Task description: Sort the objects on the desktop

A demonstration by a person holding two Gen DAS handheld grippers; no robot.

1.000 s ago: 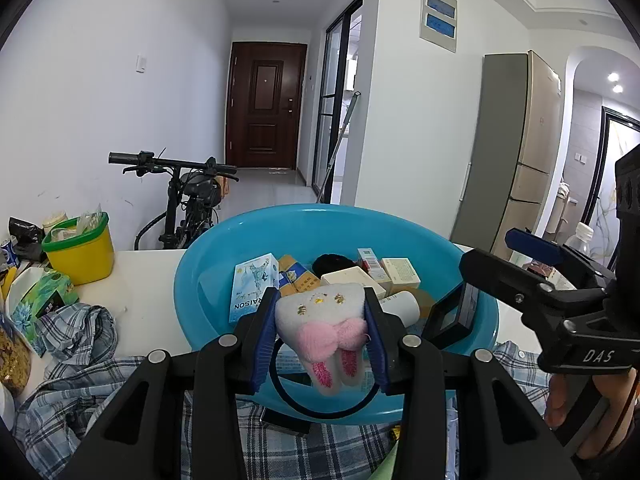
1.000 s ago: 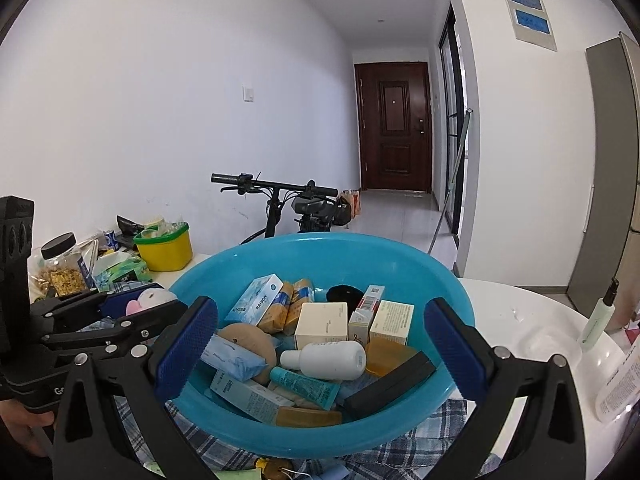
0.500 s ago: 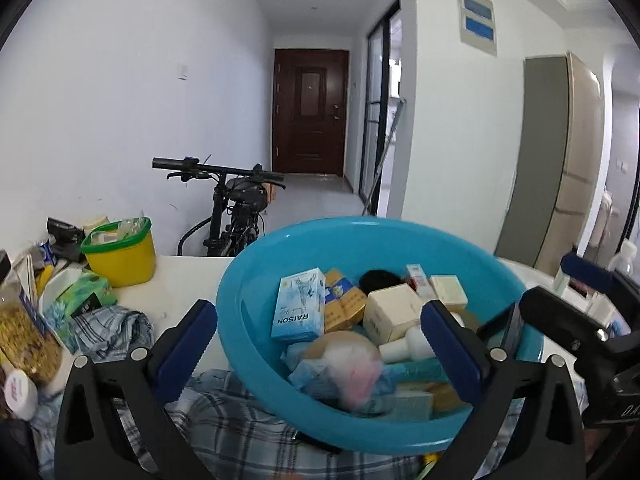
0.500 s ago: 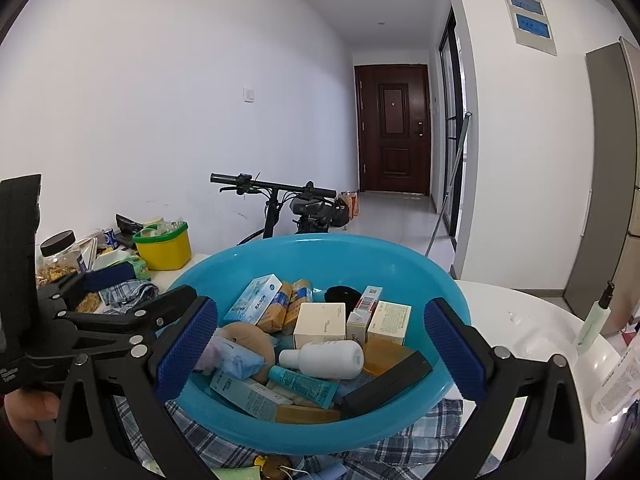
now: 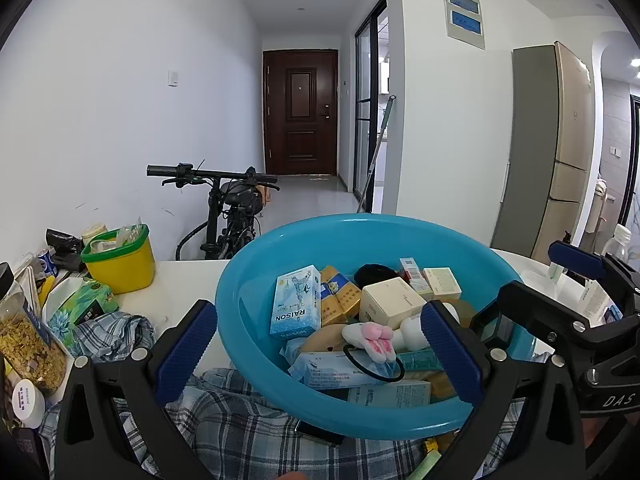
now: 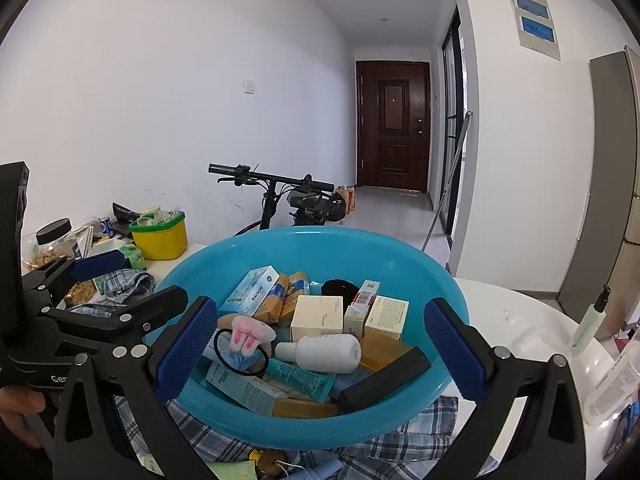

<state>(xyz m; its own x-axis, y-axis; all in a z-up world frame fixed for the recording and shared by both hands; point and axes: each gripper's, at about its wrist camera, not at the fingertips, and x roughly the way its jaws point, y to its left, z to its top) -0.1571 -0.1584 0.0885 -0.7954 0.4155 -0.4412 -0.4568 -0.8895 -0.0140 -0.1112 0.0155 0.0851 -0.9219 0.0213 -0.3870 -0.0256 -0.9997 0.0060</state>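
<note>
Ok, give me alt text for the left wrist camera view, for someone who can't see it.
The open left tool frames a round blue plastic basin heaped with small boxes and tubes, a white plush tooth hair tie with a pink bow lying on top. The basin sits on checked cloth; a yellow tub with a green rim stands to its left.

Bright, even daylight with recessed ceiling spots, sharp focus throughout, heavy fisheye bending and perhaps slight vignetting at corners.
</note>
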